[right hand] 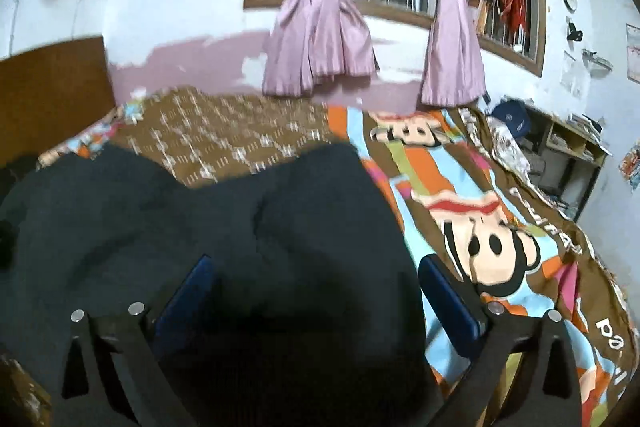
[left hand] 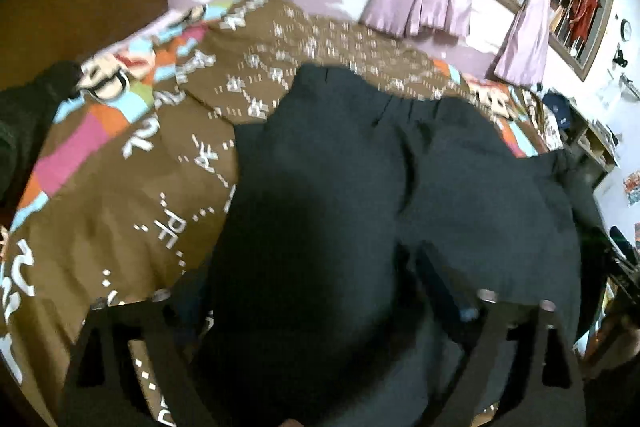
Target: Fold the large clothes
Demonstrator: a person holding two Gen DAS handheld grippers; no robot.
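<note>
Bedroom, cartoon bedspread (right hand: 500, 227) under dark garment (right hand: 240, 227), spread mostly flat, no fold visible yet. Left gripper (left hand: 320, 303) and right gripper (right hand: 316, 291) over garment's near edge, jaws wide, holding nothing.

A large dark navy garment (left hand: 360, 187) lies spread, slightly rumpled, across the patterned bedspread (left hand: 120, 187).

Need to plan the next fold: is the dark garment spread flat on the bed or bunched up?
Mostly spread. The dark garment lies wide over the bedspread, with soft creases; its near edges are hidden.
</note>
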